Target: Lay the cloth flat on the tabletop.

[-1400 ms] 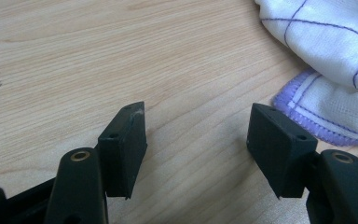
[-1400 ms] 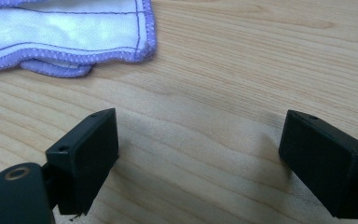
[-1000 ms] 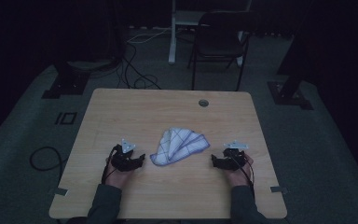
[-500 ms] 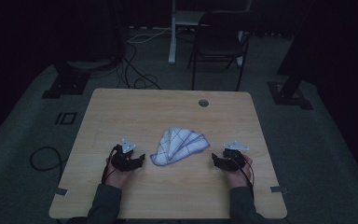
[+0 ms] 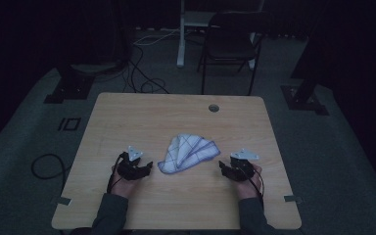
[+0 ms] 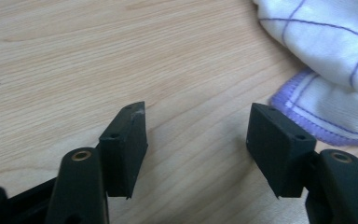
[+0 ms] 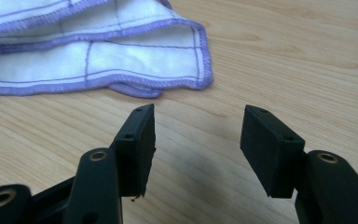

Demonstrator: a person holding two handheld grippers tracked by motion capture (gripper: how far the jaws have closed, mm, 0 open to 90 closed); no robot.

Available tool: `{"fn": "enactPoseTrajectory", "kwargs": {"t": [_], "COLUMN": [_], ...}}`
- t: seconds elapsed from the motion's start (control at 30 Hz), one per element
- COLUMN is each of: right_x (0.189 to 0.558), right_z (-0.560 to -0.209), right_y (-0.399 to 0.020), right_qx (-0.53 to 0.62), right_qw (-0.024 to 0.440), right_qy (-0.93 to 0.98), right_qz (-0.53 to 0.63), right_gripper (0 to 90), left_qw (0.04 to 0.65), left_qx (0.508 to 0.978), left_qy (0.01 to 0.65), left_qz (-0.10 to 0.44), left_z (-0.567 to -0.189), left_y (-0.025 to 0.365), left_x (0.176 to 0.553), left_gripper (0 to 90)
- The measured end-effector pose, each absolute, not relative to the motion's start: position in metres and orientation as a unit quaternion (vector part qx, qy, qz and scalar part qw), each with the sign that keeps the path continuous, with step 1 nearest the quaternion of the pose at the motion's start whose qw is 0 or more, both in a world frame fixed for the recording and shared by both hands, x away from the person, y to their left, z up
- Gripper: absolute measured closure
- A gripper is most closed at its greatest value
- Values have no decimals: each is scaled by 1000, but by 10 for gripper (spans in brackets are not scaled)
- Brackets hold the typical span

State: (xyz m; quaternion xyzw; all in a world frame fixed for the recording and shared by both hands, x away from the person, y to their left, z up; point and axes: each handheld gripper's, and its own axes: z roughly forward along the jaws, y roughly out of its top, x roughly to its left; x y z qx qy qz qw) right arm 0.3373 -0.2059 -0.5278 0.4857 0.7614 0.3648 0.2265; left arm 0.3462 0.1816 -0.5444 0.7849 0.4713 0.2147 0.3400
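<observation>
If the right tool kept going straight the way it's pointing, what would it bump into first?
Probably the cloth. The right tool is open with bare table between its jaws, and the cloth's purple-edged corner lies just ahead, slightly left; depth is hard to judge.

L tool [image 6: 196, 135] jaws apart over table [image 6: 74, 56]; cloth [image 6: 326, 60] upper right.

Left gripper [image 5: 148, 167] gapes empty; right gripper [image 5: 223, 167], jaws just closing somewhat, grips nothing.
</observation>
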Motion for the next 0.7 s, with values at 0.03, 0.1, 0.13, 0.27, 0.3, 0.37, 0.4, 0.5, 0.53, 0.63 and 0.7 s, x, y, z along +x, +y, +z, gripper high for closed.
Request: {"fn": "enactPoseTrajectory", "kwargs": {"t": [0.03, 0.1, 0.13, 0.27, 0.3, 0.37, 0.4, 0.5, 0.53, 0.63, 0.7], "right_x": [337, 335, 335, 332, 332, 329, 329, 327, 326, 325, 325], "right_z": [-527, -526, -524, -523, -522, -522, -522, -523, -523, -524, -523], "right_y": [-205, -201, -198, -191, -189, -181, -179, -173, -169, -161, -156], "right_qx": [483, 479, 474, 464, 462, 454, 452, 445, 441, 432, 426], "right_qw": [226, 228, 227, 228, 228, 228, 228, 227, 224, 222, 214], "right_qy": [762, 764, 766, 771, 772, 777, 779, 783, 786, 791, 794], "right_qz": [366, 368, 370, 373, 373, 371, 370, 370, 370, 371, 376], "right_gripper": [458, 465, 471, 486, 490, 499, 501, 505, 505, 505, 514], "left_qw": [342, 343, 343, 343, 343, 343, 343, 343, 343, 343, 344], "left_qx": [785, 787, 788, 789, 789, 789, 789, 789, 789, 789, 789], "left_qy": [469, 467, 465, 463, 463, 463, 463, 463, 463, 463, 463], "left_qz": [214, 213, 212, 212, 212, 212, 212, 212, 212, 212, 212], "left_z": [-545, -544, -544, -544, -544, -545, -544, -544, -544, -545, -545], "left_y": [180, 178, 178, 177, 177, 177, 177, 177, 177, 177, 177], "left_x": [346, 345, 345, 344, 344, 344, 344, 344, 344, 344, 344], "left_gripper": [409, 422, 428, 428, 428, 428, 428, 428, 428, 427, 426]}}
